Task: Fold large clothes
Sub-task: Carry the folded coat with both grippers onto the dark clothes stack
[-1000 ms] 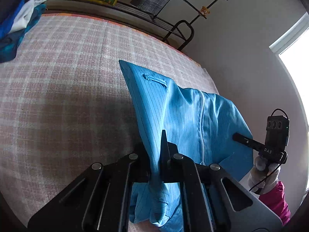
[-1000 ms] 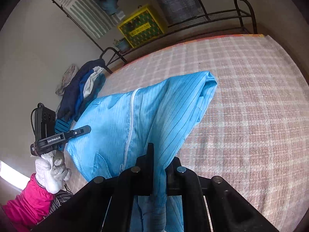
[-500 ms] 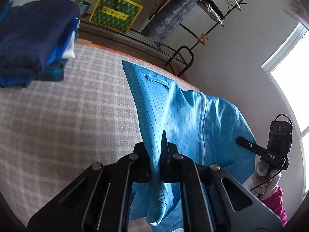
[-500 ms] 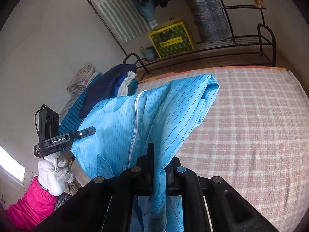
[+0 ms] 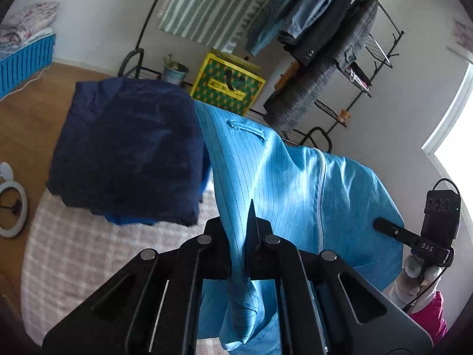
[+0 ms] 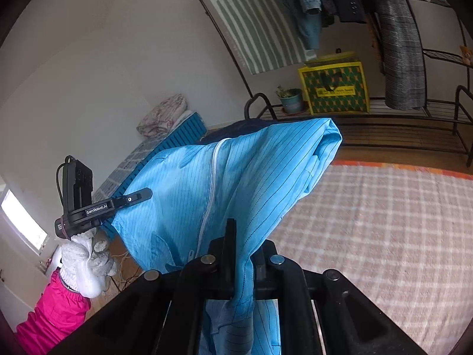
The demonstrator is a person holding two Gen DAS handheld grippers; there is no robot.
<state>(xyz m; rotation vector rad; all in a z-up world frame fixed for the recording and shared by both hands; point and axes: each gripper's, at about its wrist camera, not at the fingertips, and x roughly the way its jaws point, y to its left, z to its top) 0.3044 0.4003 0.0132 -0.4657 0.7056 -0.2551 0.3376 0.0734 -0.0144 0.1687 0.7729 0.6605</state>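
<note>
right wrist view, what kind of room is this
Likely a bedroom or laundry corner of a home: a clothes rack hung with coats and jeans, a checked bed cover used as the folding surface, and folded bedding stacked on a blue crate.

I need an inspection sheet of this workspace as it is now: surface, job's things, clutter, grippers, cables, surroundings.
Surface: checked cloth, bare on the right-wrist side.
Job's things: light blue garment held up in the air; folded stack, dark blue on top, on the cloth.
Clutter: nothing seen.
Grippers: left gripper and right gripper both shut on the garment.
Cables: black cable on the right gripper; cords on the floor.
Surroundings: clothes rack, yellow-green bag, potted plant, blue crate.
</note>
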